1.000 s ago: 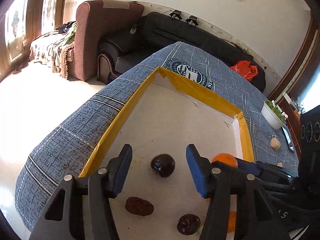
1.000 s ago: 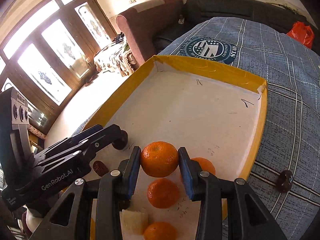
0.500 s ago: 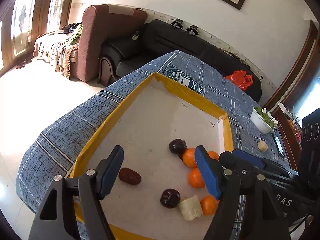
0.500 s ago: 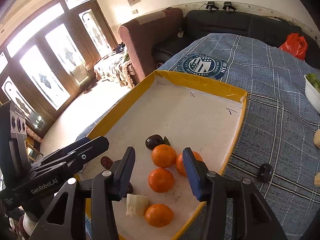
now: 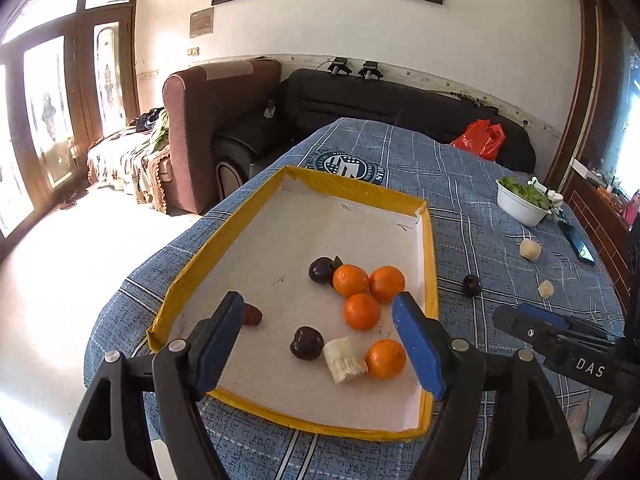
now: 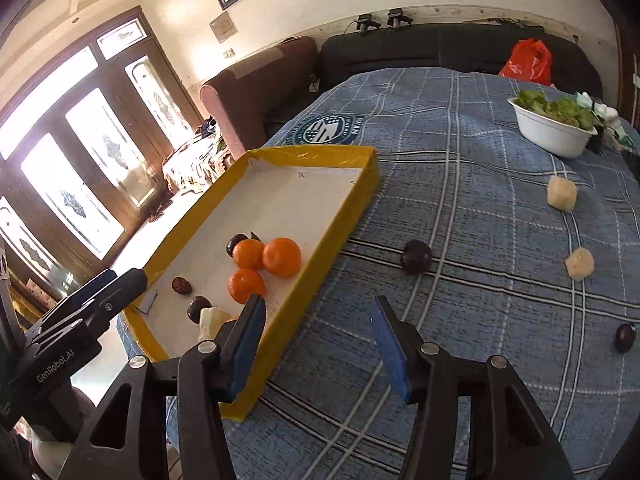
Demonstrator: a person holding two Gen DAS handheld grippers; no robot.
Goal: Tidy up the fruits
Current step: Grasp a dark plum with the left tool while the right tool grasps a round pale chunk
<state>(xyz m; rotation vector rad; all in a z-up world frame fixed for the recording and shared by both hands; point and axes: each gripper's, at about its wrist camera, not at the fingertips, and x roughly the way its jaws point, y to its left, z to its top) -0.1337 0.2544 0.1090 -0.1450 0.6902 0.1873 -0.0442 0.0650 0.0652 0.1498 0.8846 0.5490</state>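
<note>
A yellow-rimmed tray (image 5: 429, 248) (image 6: 344, 216) on the blue cloth holds several oranges (image 5: 350, 279) (image 6: 281, 257), two dark plums (image 5: 306, 343), a brown date (image 5: 253, 314) and a pale fruit chunk (image 5: 345, 359). A dark plum (image 6: 416, 261) (image 5: 471, 285) lies on the cloth right of the tray; another plum (image 6: 625, 337) lies far right. Two pale chunks (image 6: 561, 194) (image 6: 579, 264) lie on the cloth. My left gripper (image 5: 320, 340) is open and empty above the tray's near end. My right gripper (image 6: 318, 340) is open and empty over the tray's near right corner.
A white bowl of greens (image 6: 552, 128) (image 5: 522, 202) stands at the far right of the table. A red bag (image 6: 526, 62) lies on the black sofa behind. A phone (image 5: 578, 240) lies by the table's right edge.
Both grippers have pulled back and up from the tray. The right one let go of the orange it held a second ago; that orange now lies among the others. The right gripper has swung right.
</note>
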